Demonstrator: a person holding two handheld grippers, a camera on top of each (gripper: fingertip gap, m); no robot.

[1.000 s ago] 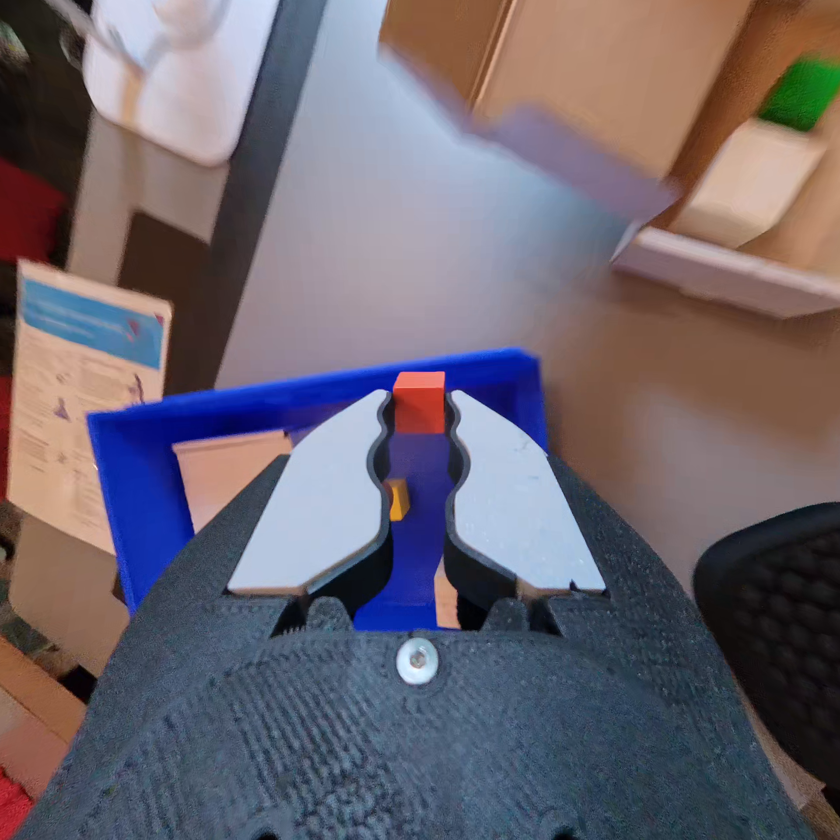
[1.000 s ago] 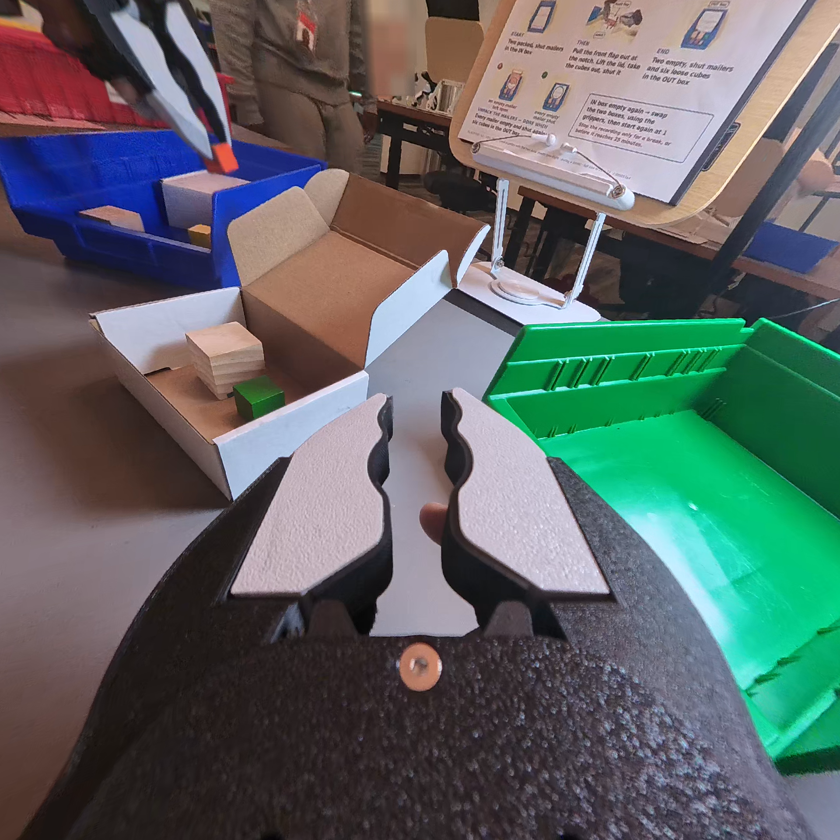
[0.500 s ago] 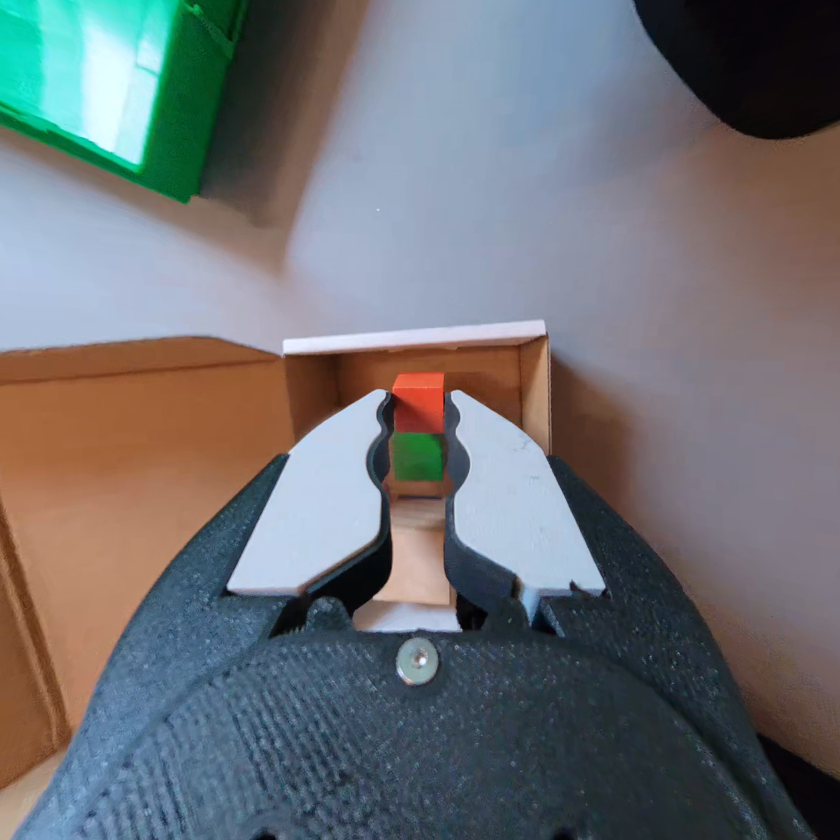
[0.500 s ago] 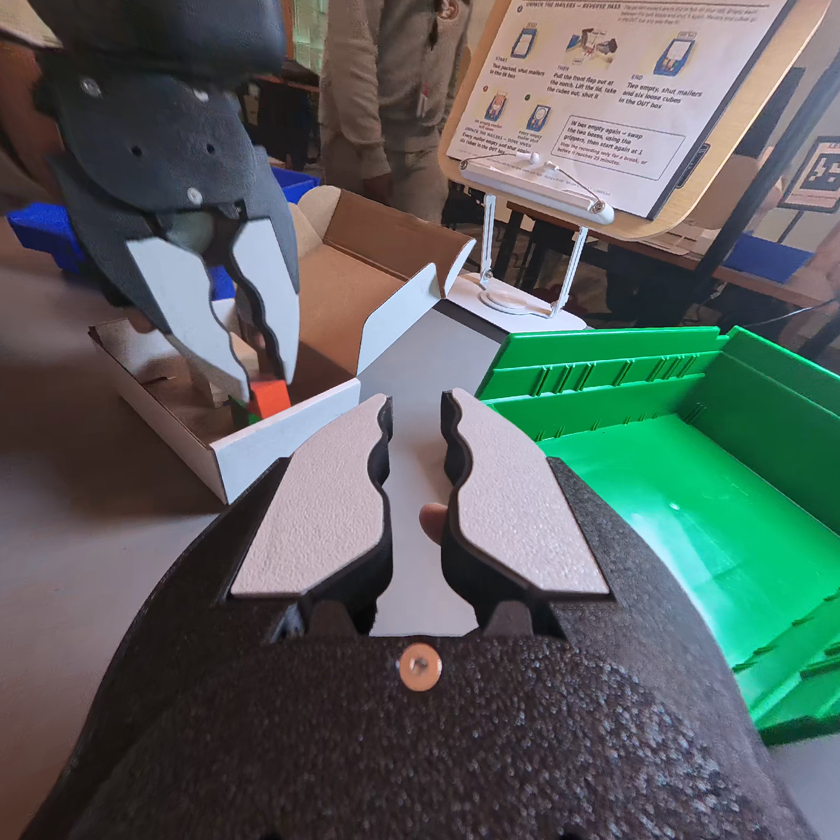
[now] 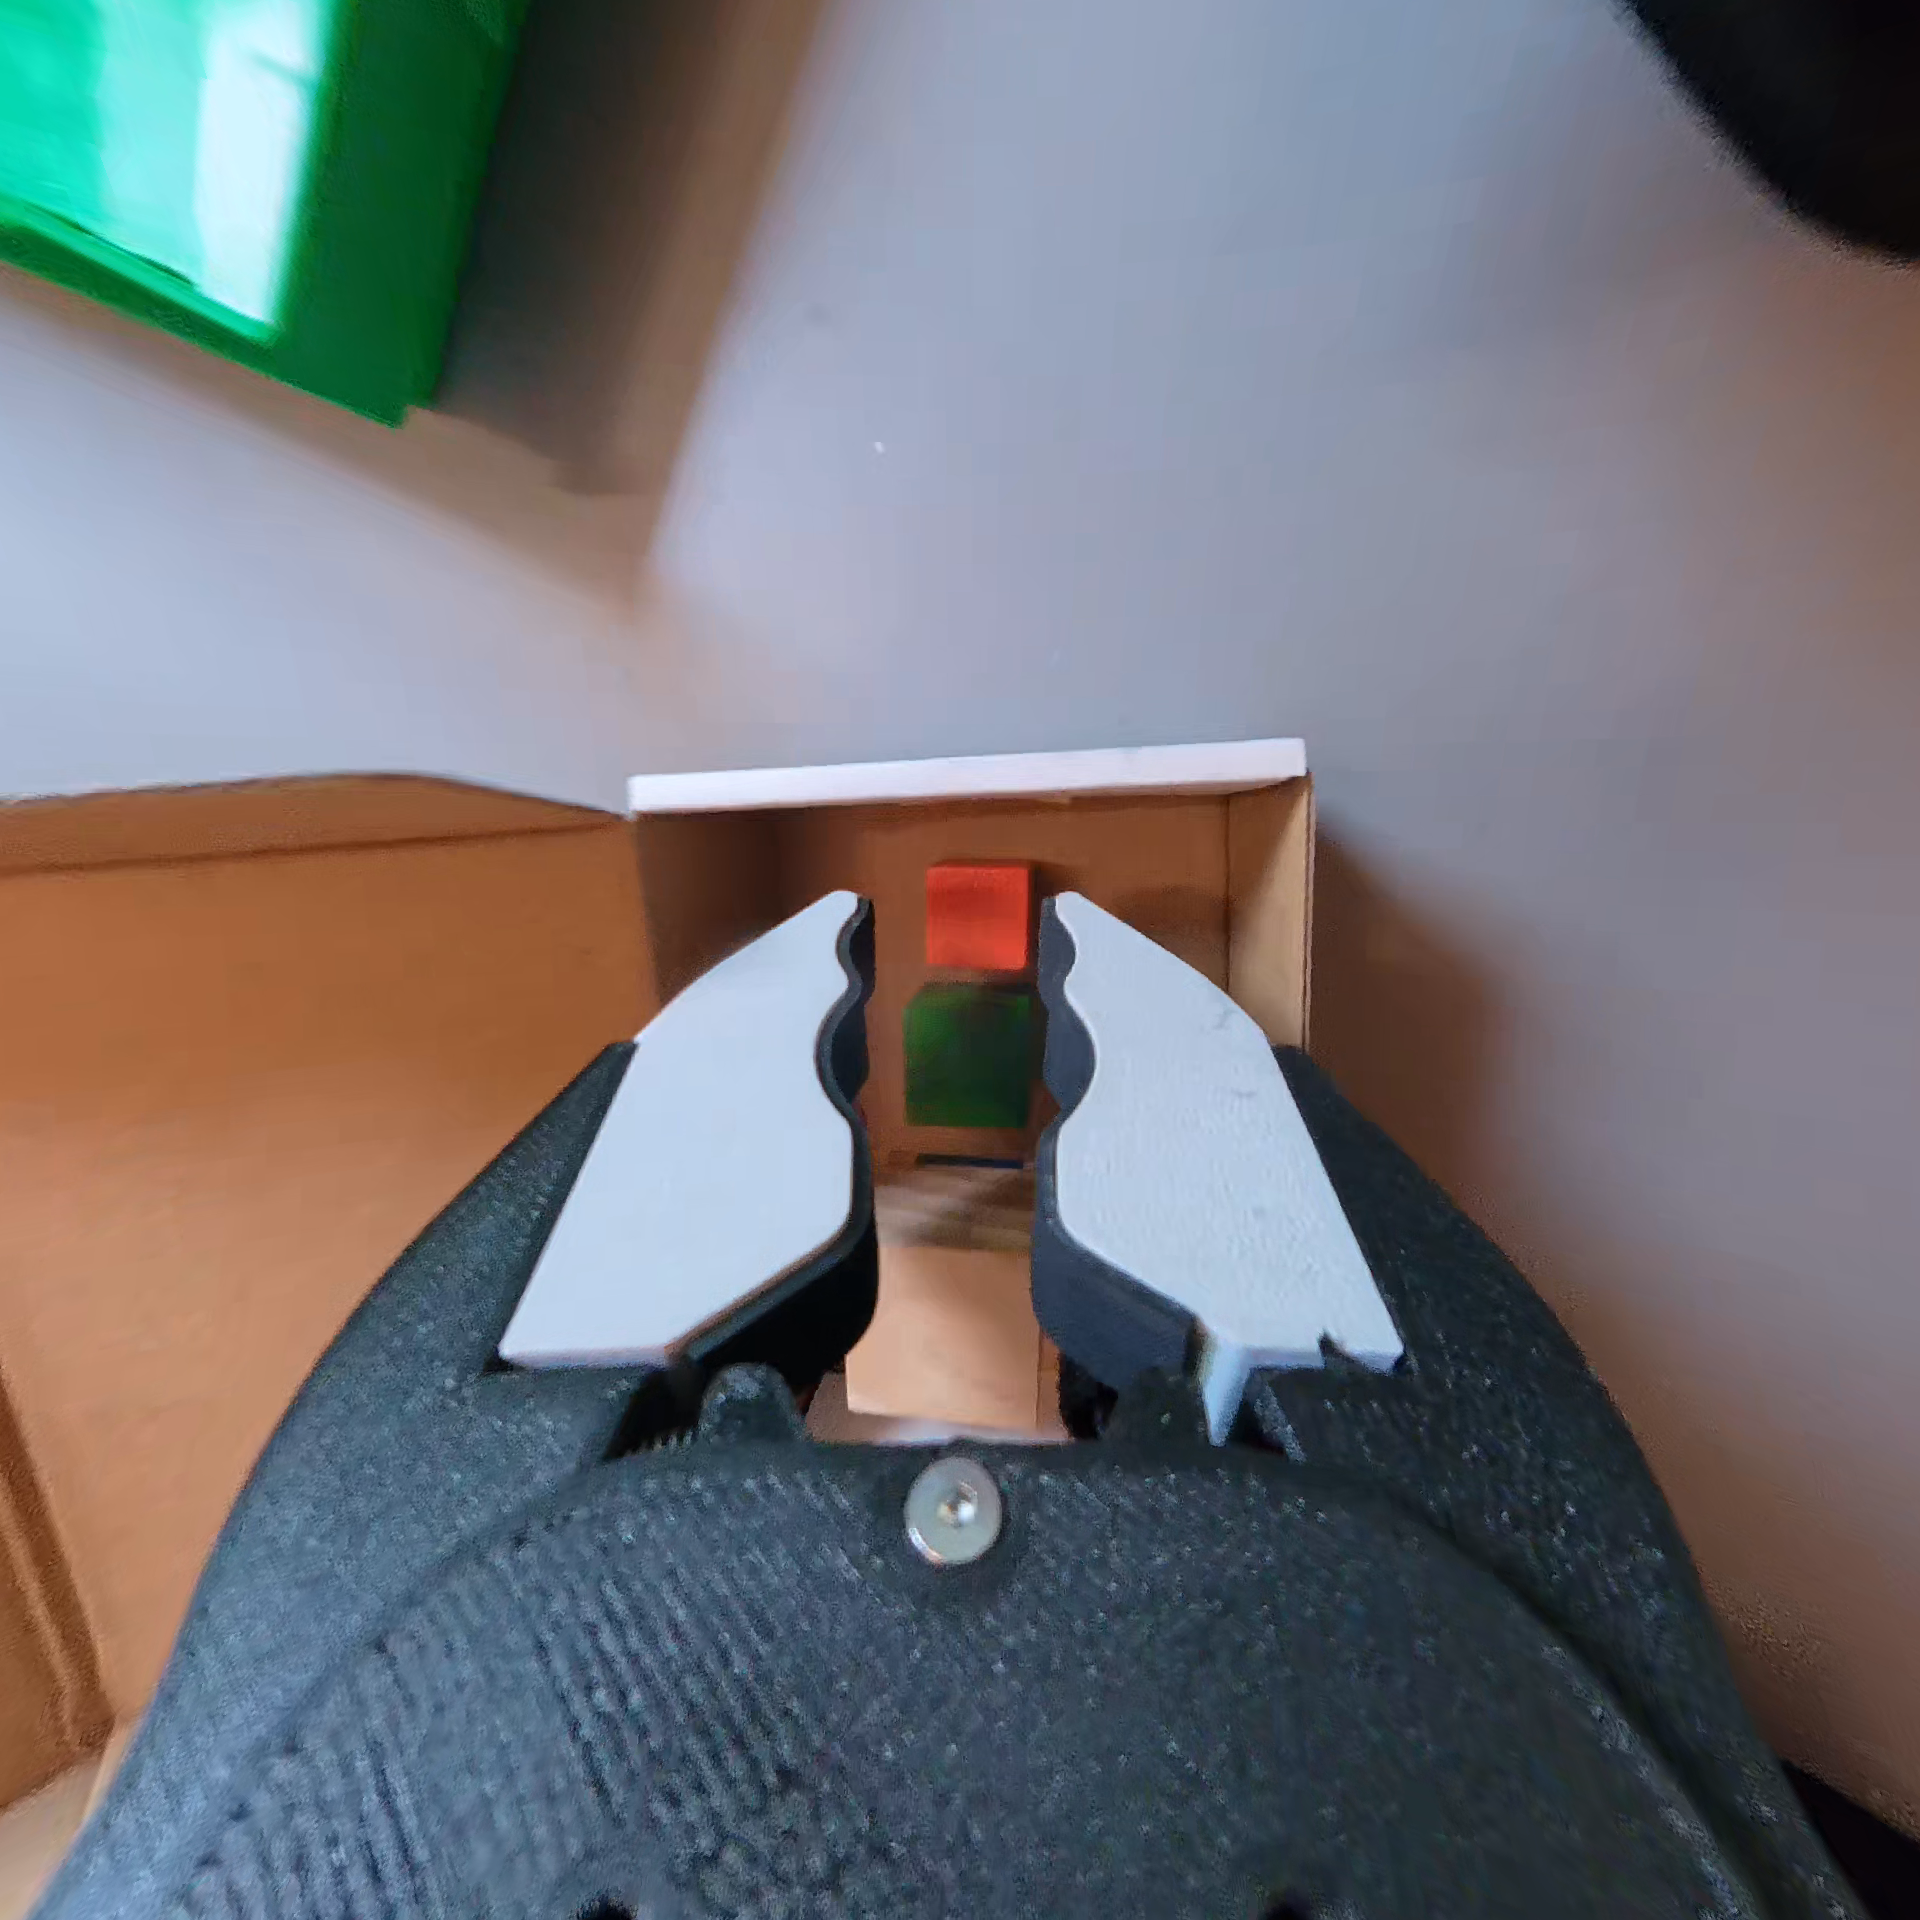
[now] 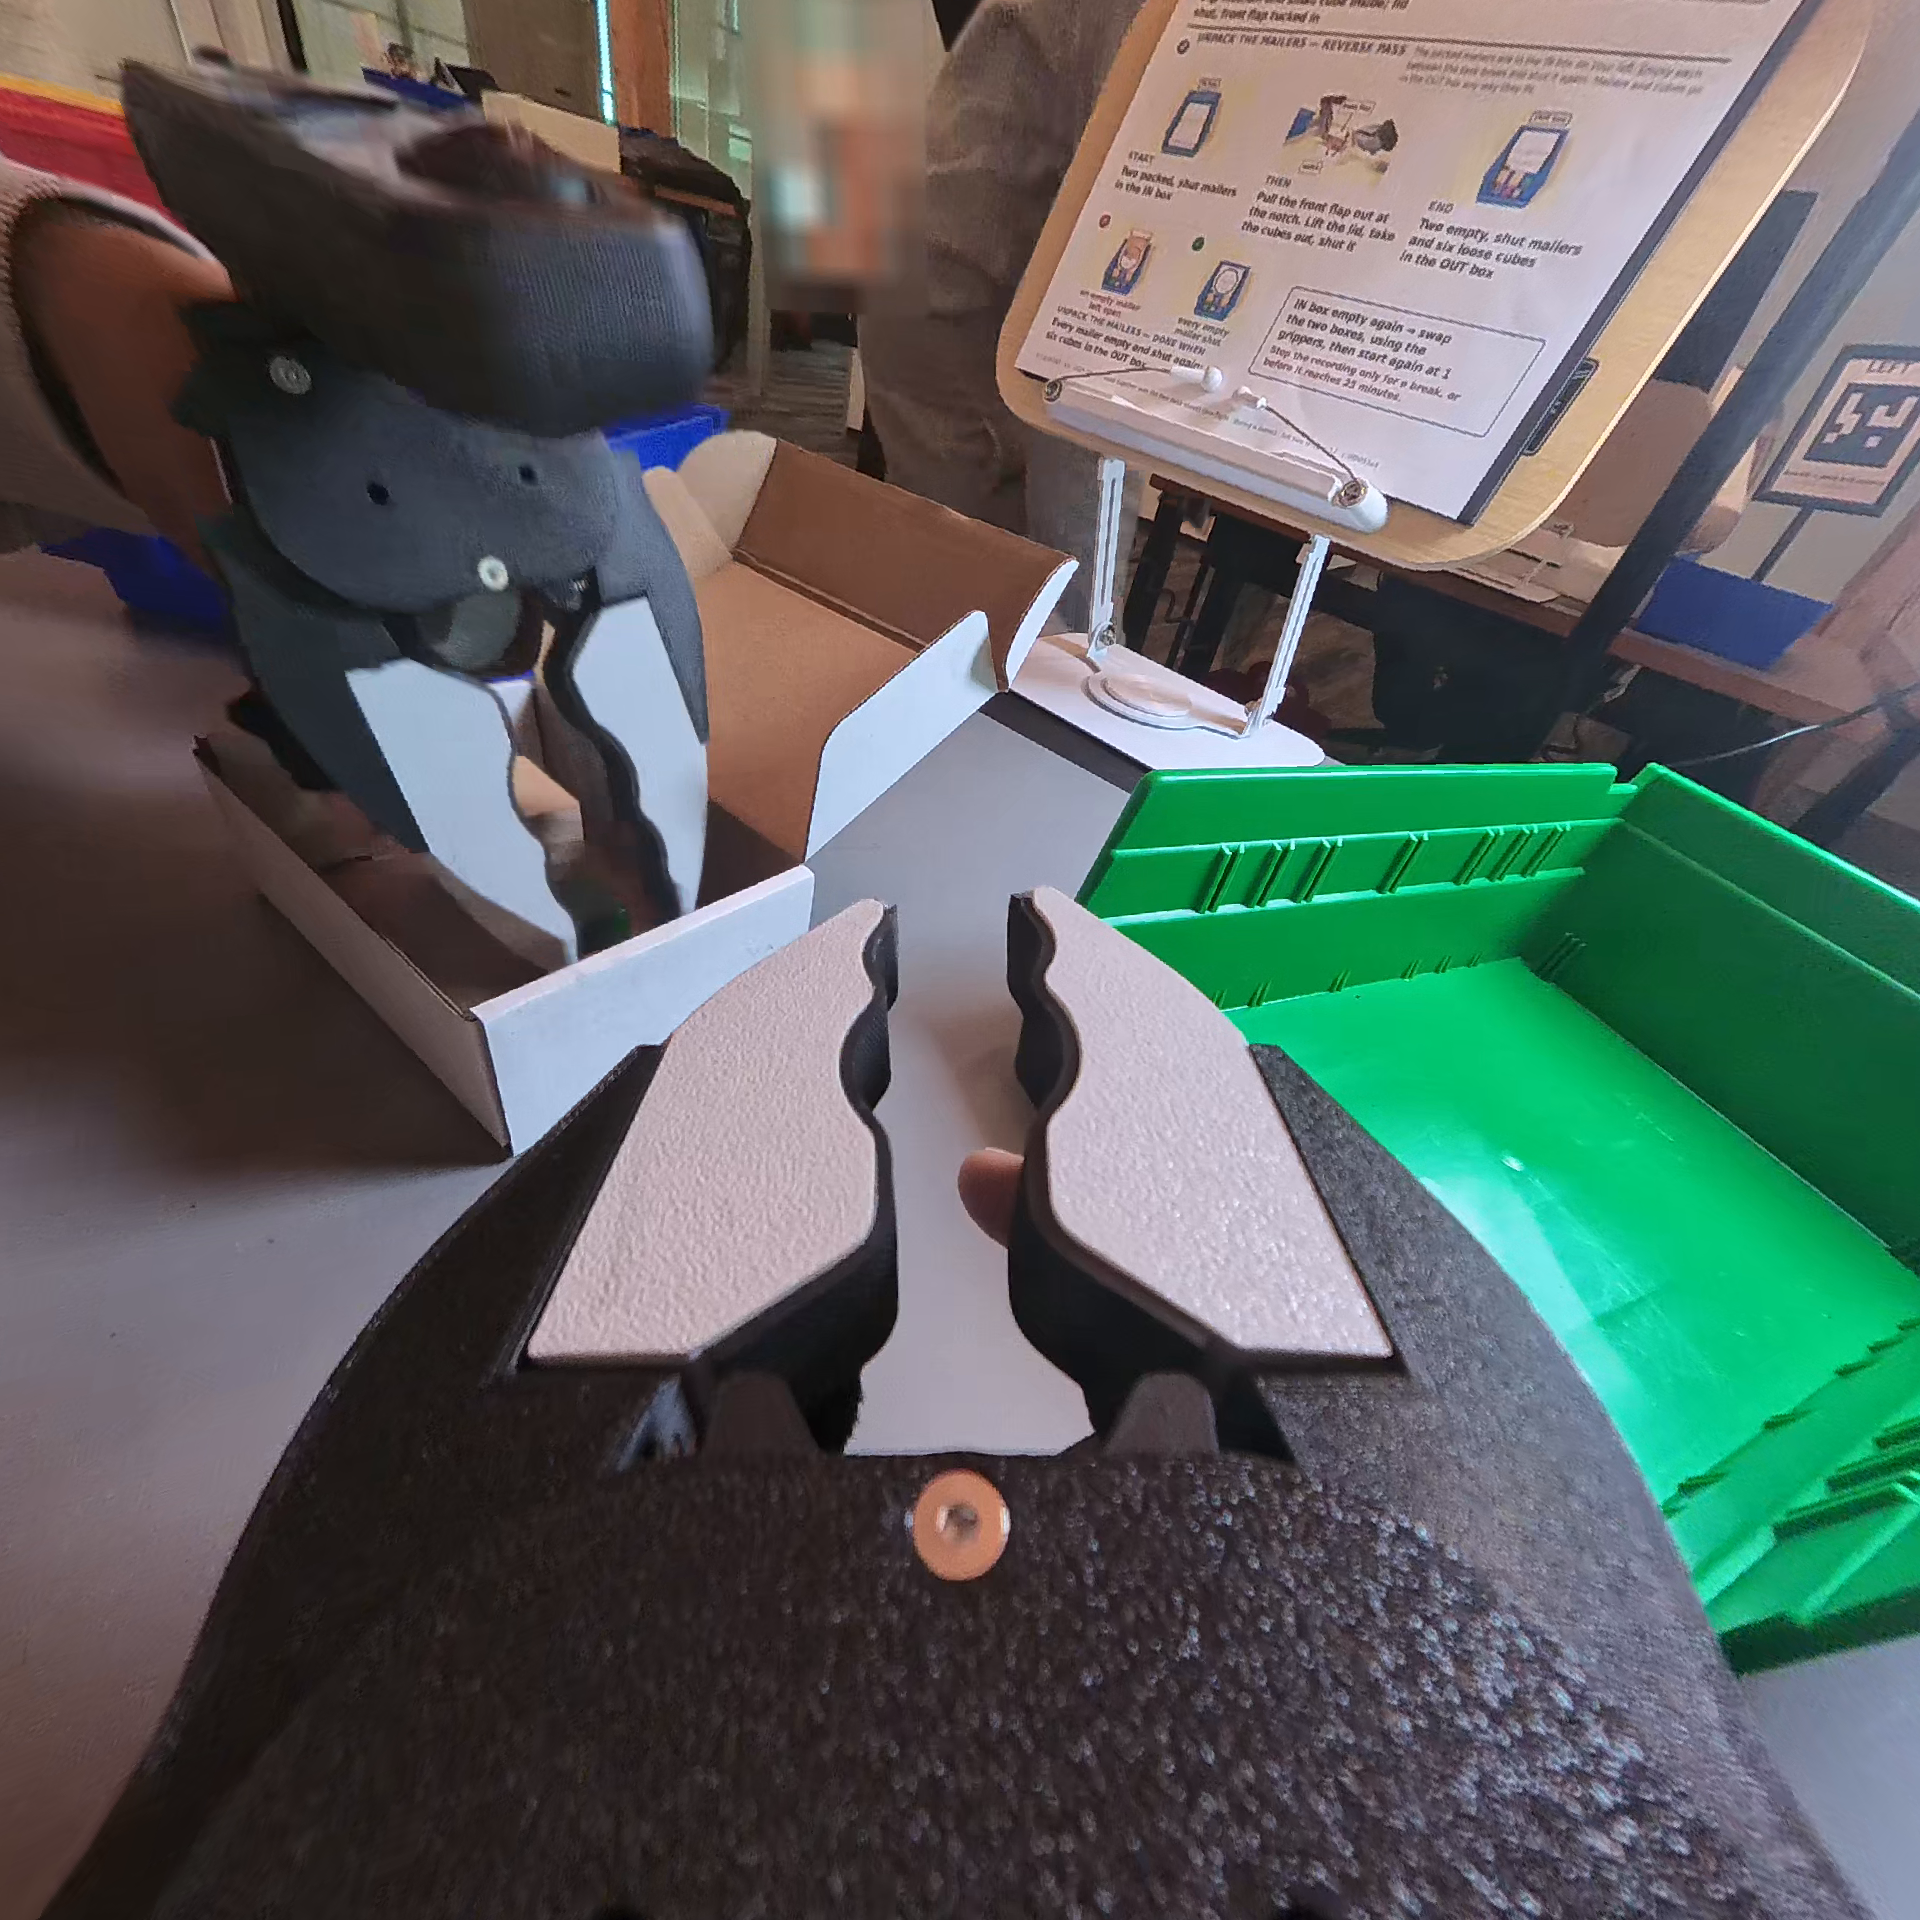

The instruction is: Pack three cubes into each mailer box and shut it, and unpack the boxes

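Observation:
In the left wrist view my left gripper [image 5: 954,920] is open above the open mailer box [image 5: 966,774]. A red cube [image 5: 979,916] lies free on the box floor against the far wall, between but below my fingertips. A green cube [image 5: 968,1055] lies just behind it, and a blurred wooden block [image 5: 951,1216] is nearer to me. The right wrist view shows the left gripper [image 6: 613,914] pointing down into the mailer box [image 6: 644,997]. My right gripper [image 6: 951,920] is open and empty, low over the table between the box and the green bin [image 6: 1558,1091].
The box lid [image 5: 312,1039] lies folded open to the left. The green bin [image 5: 208,177] shows at the upper left. An instruction board on a white stand [image 6: 1403,229] stands behind the bin. A blue bin [image 6: 665,442] and a person are farther back. The grippers' ends are close to 15 cm from one another.
My left gripper carried the red cube from the blue bin over to the mailer box, lowered it beside the green cube, and opened, letting it go. The right gripper barely moved.

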